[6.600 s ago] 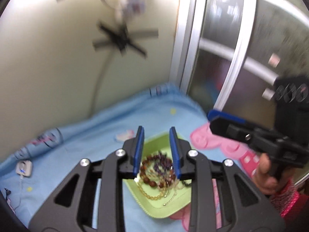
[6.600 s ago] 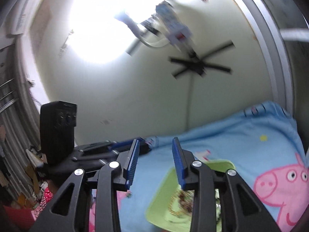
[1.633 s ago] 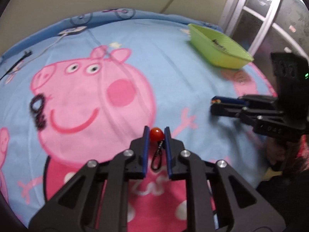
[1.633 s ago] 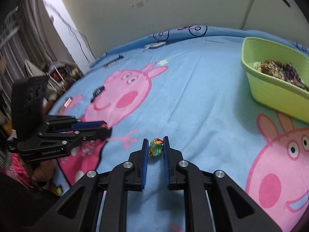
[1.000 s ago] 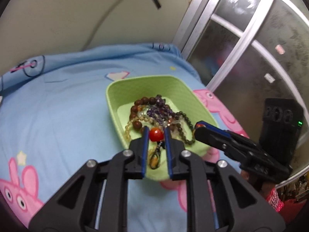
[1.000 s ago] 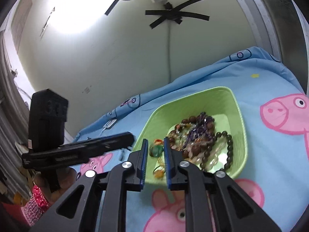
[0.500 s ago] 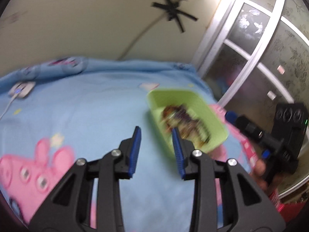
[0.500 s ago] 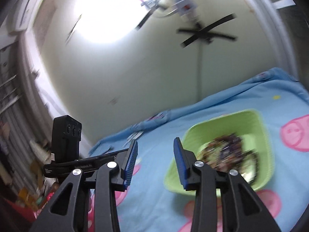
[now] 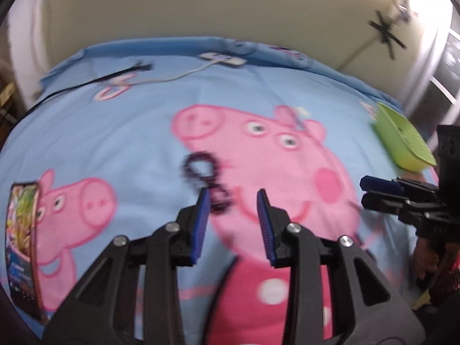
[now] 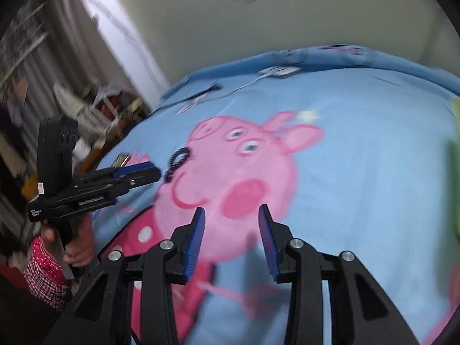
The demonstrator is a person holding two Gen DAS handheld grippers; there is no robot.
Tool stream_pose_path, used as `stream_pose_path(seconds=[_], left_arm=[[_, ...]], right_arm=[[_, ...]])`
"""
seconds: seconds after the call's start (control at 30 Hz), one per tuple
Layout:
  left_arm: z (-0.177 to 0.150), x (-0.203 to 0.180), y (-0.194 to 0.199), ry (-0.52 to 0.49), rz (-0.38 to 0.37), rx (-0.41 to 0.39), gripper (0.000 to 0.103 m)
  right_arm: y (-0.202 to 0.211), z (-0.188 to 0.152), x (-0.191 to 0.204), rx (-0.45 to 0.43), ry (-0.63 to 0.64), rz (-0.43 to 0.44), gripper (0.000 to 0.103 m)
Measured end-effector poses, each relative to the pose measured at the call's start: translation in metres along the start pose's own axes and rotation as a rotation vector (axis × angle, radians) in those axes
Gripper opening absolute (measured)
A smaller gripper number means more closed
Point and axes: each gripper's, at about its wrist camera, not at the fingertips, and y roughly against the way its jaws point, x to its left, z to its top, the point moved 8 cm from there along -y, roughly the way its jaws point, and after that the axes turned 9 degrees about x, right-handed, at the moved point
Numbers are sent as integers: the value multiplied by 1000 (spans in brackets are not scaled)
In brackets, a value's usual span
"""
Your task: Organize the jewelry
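Both tongs were held parted and empty — left gripper (image 9: 232, 198), right gripper (image 10: 231, 215) — over open blanket (image 9: 138, 120). A dark bead bracelet (image 9: 205, 172) lay mid-blanket; the green tray (image 9: 402, 141) sat at the right edge, contents unseen.

your left wrist camera looks forward and down along its gripper over the blue pig-print blanket (image 9: 149, 132), hovering close above it. your right wrist camera does likewise from the other side. both views share the large pink pig and the wall behind the blanket.
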Motion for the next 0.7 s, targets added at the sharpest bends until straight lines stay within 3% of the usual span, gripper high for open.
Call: stream_pose_path(seconds=[0.2, 0.3, 0.5, 0.6, 0.7], left_arm=[[-1, 2, -17, -20, 31, 16, 32], [1, 19, -20, 32, 23, 16, 20], [-4, 51, -10, 128, -11, -4, 19], [-5, 49, -10, 112, 17, -15, 19], [-5, 44, -11, 82, 73, -17, 19]], right_arm=[[-60, 48, 34, 60, 72, -17, 9], [-85, 64, 43, 81, 96, -41, 5], [-120, 80, 61, 114, 117, -28, 5], [-135, 84, 66, 130, 127, -25, 5], [-138, 86, 70, 115, 187, -108, 0]])
